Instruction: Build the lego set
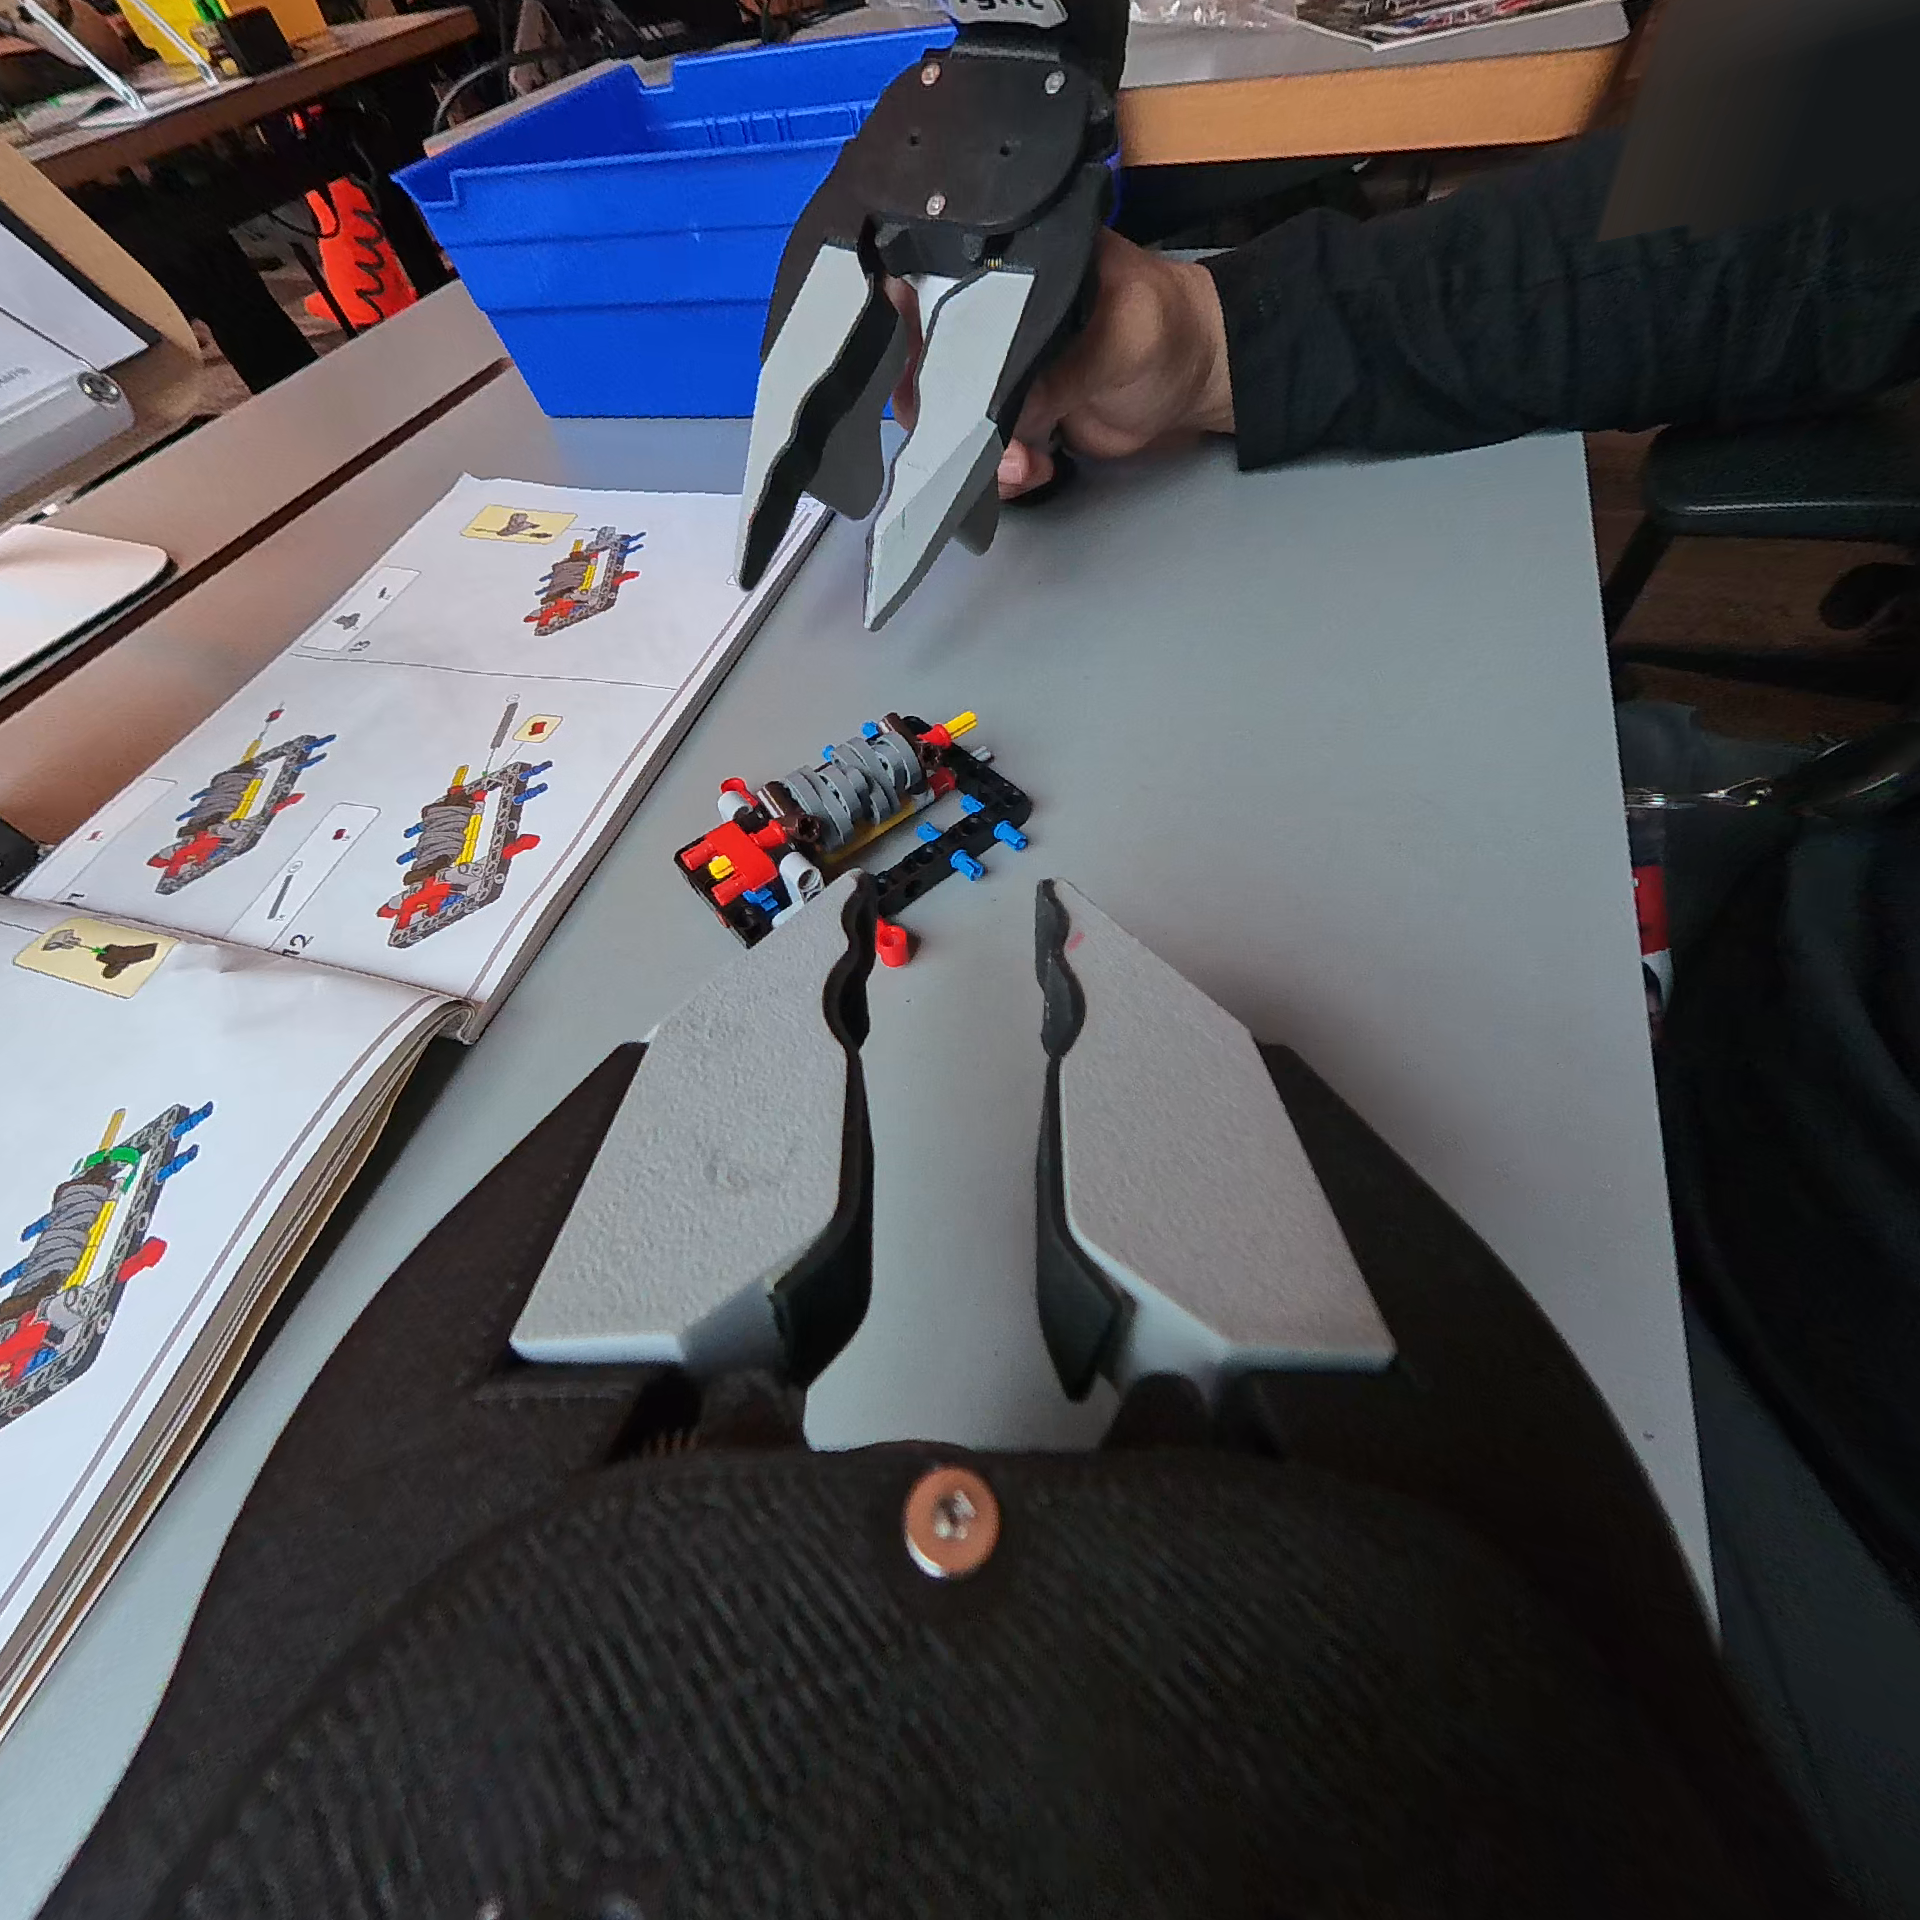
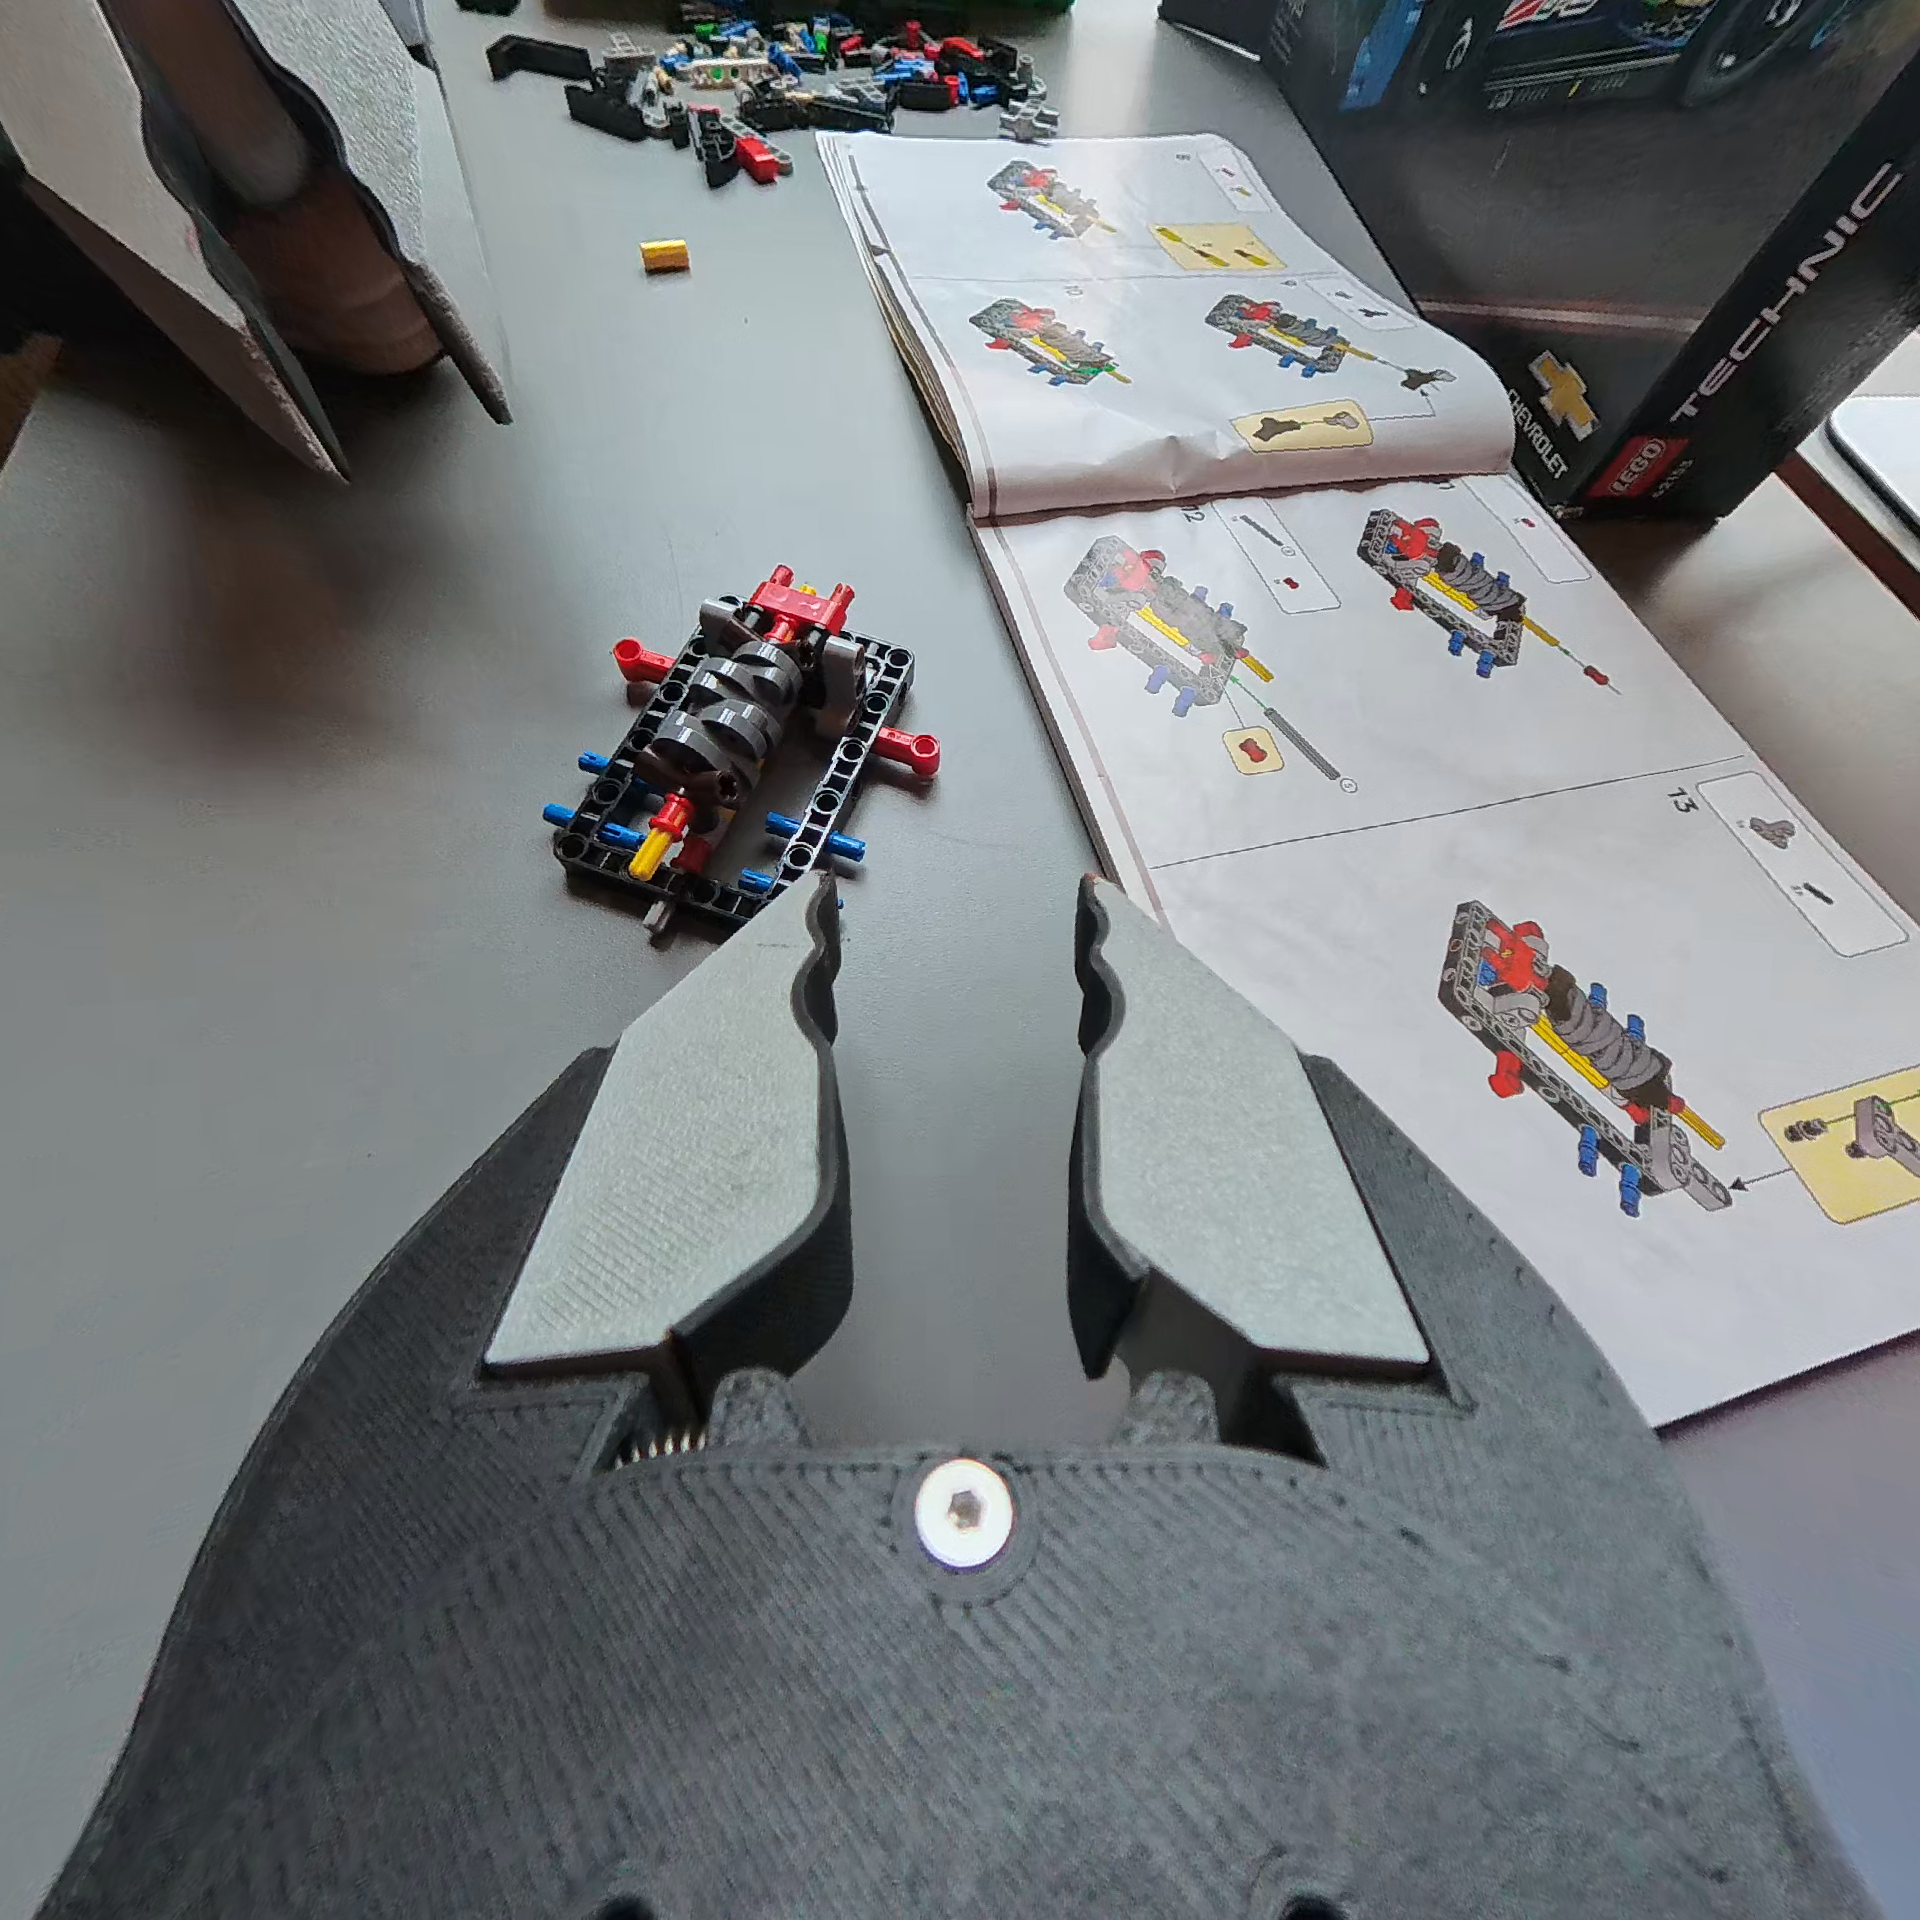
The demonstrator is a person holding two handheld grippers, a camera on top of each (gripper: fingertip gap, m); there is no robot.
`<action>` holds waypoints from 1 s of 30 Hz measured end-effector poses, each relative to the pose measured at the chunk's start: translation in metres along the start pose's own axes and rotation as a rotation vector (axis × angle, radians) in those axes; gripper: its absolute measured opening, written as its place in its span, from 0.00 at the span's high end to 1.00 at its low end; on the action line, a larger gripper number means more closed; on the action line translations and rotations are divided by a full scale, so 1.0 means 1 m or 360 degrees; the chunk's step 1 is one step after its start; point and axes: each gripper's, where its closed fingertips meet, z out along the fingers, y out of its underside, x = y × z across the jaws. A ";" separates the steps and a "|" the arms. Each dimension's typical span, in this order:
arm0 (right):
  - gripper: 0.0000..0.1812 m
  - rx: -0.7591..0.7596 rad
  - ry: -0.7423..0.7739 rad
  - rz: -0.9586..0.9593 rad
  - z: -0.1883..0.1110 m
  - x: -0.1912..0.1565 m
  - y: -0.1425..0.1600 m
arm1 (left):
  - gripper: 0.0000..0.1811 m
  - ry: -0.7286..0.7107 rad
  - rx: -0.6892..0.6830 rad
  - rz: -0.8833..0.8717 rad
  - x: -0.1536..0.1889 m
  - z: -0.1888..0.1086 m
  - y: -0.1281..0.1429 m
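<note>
Left wrist view: left tool [image 1: 951, 904] spread apart, empty, tips just short of model [image 1: 852, 821] lying flat on grey surface [image 1: 1299, 779]. Right tool [image 1: 810, 582] also parted, holding nothing, hovering beyond model, clear of it. Open manual [image 1: 416, 727] beside model. Right wrist view: loose parts [image 2: 790, 78] heaped at far edge; single yellow piece [image 2: 665, 255] apart from heap.

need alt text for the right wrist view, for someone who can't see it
A small lego assembly with a black frame lies on a grey table, just beyond the open, empty right claw. An open instruction booklet lies to its right, loose pieces farther back, and the left claw at upper left.
</note>
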 end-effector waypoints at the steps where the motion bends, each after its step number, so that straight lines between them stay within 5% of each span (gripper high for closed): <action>1: 0.77 -0.0002 0.0000 0.0000 0.000 0.000 0.000 | 0.85 -0.0001 -0.0002 0.0003 0.000 0.000 0.000; 30: 0.69 0.0147 -0.0062 -0.0041 -0.006 -0.007 -0.012 | 0.84 0.0089 0.0028 0.0039 0.009 -0.002 -0.002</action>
